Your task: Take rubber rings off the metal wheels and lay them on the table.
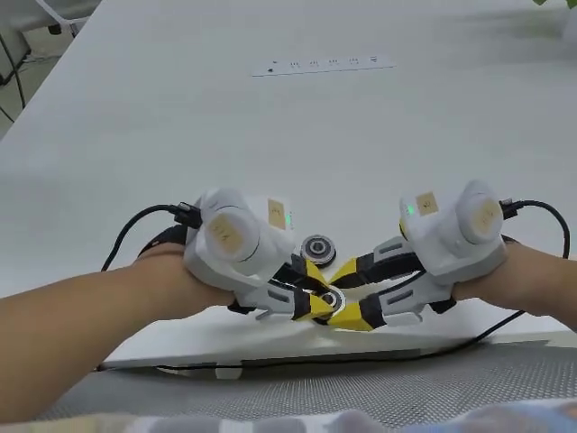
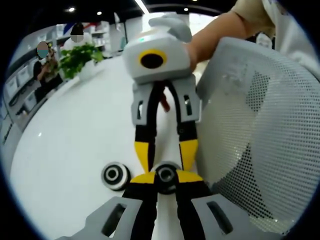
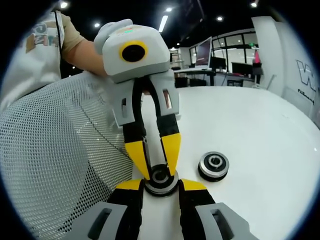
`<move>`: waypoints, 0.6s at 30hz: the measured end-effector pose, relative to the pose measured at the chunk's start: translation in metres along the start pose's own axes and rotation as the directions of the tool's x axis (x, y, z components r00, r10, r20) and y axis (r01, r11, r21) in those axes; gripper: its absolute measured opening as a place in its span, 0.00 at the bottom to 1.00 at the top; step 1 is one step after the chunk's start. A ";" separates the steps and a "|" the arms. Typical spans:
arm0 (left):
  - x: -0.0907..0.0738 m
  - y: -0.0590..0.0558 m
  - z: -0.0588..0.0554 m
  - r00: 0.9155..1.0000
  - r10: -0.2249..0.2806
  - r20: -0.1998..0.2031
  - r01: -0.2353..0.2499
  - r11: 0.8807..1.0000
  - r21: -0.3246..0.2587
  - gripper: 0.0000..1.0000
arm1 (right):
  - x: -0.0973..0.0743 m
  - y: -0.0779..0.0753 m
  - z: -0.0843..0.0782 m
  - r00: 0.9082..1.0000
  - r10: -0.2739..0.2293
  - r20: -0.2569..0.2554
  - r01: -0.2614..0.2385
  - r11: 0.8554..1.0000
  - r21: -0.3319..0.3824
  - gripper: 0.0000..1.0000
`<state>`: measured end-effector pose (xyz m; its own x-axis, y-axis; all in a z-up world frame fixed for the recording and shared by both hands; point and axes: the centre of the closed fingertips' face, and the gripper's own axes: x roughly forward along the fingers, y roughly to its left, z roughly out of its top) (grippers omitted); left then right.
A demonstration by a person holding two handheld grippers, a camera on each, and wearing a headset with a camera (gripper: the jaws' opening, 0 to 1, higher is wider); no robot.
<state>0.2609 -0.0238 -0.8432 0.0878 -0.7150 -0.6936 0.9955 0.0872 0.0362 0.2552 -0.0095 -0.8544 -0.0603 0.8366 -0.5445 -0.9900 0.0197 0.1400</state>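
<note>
The ringed wheel [image 1: 330, 299] sits near the front edge of the table [image 1: 361, 135], pinched from both sides where the two grippers meet nose to nose; whether it rests on the surface or hangs just above it is not clear. The left gripper [image 2: 166, 179] has its yellow-tipped jaws closed against the wheel's flanks, and the right gripper [image 3: 161, 185] clamps the same wheel from the opposite direction. Which one bears on rubber and which on metal cannot be made out. To do this step well, one pair of jaws should probably hold the hub firmly while the other catches only the outer ring and peels it sideways with a rolling pull rather than a straight tug, which could let the wheel spring free near the edge. Both hands are held low and level, wrists turned inward so the grippers point at each other, forearms coming in from either side. A second wheel [image 1: 317, 246] lies flat on the table just behind the meeting point, apart from both grippers.
</note>
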 end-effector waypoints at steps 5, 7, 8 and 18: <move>0.000 0.000 0.000 1.000 0.003 0.000 -0.003 1.000 -0.001 0.13 | -0.004 0.000 -0.001 1.000 -0.012 -0.001 0.012 1.000 0.001 0.24; 0.000 0.000 0.000 1.000 0.004 0.000 -0.004 1.000 -0.001 0.13 | -0.004 0.000 -0.002 1.000 -0.016 -0.002 0.016 1.000 -0.003 0.24; 0.000 0.000 0.000 1.000 0.005 -0.001 -0.005 1.000 -0.001 0.13 | -0.004 0.000 -0.002 1.000 -0.017 -0.003 0.017 1.000 -0.006 0.24; 0.000 0.000 0.000 1.000 0.008 0.001 -0.008 1.000 -0.001 0.13 | -0.007 0.001 -0.008 0.999 -0.031 -0.031 0.030 0.999 -0.036 0.20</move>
<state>0.2606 -0.0236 -0.8432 0.0963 -0.7152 -0.6923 0.9947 0.0940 0.0413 0.2533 -0.0196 -0.8566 -0.0333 0.8184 -0.5737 -0.9952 0.0255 0.0941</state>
